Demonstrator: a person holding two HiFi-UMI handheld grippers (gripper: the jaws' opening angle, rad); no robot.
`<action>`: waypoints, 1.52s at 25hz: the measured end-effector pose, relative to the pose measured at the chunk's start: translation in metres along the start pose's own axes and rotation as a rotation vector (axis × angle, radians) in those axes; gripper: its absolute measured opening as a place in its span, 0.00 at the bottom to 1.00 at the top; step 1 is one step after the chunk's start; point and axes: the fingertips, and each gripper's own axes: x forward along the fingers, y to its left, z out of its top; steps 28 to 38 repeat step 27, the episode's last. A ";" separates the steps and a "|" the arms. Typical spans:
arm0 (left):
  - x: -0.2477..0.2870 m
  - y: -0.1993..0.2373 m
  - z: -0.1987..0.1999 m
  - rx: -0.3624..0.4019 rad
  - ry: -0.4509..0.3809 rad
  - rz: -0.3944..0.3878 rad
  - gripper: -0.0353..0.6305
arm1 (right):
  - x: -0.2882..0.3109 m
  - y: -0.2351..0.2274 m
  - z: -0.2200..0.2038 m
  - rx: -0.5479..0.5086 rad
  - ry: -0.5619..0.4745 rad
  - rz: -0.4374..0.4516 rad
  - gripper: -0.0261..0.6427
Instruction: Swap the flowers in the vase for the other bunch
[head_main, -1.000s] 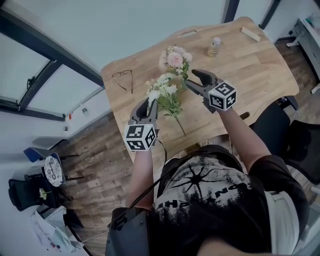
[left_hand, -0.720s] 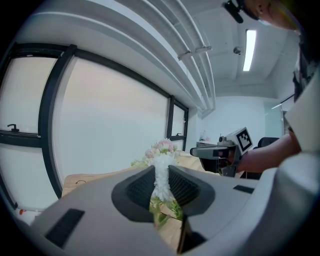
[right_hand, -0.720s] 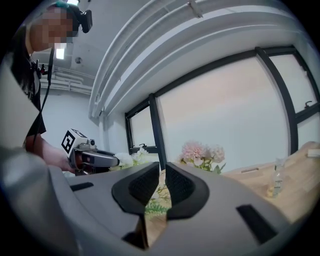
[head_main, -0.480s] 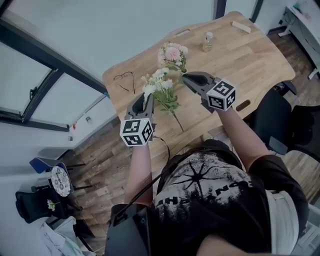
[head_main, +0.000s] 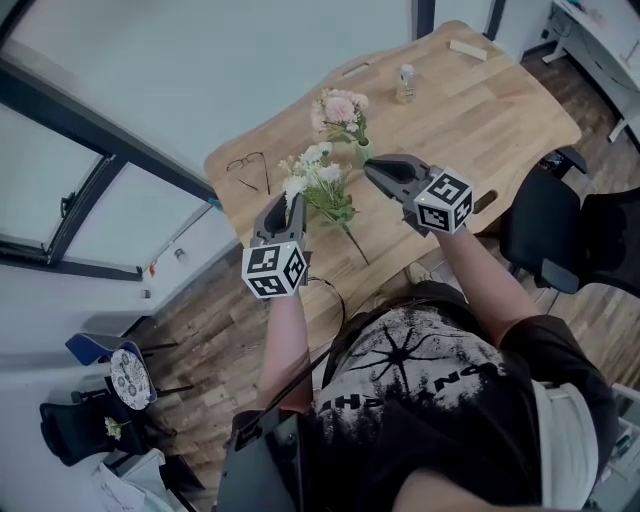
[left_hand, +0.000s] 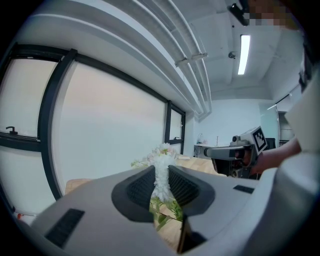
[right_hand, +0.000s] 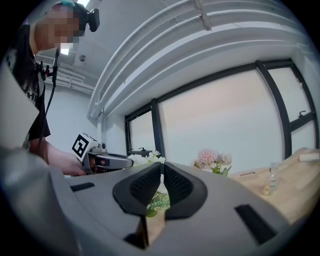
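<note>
I had left gripper (head_main: 291, 203) fingers clamped on the white bunch (head_main: 318, 176), staged for the vase (head_main: 362, 152); right gripper (head_main: 372, 166) fingers together, probably empty.

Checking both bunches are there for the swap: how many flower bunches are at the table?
2. A white bunch is clamped in the left gripper over the table's near side; a pink bunch stands upright behind it, toward the far edge. None seems hidden.

Evenly lit, soft pale daylight through windows (left_hand: 110, 135) plus ceiling strip (left_hand: 244, 54); strong fisheye bending, dark vignetted corners
</note>
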 end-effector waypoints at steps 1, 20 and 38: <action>0.000 -0.001 -0.001 0.000 0.000 -0.003 0.19 | -0.001 0.001 -0.001 -0.003 -0.002 -0.003 0.08; -0.005 -0.004 -0.006 -0.010 -0.004 -0.018 0.19 | 0.003 0.014 -0.017 -0.009 0.031 -0.015 0.08; -0.006 -0.001 -0.005 -0.019 -0.014 -0.017 0.19 | 0.006 0.014 -0.019 -0.010 0.037 -0.019 0.08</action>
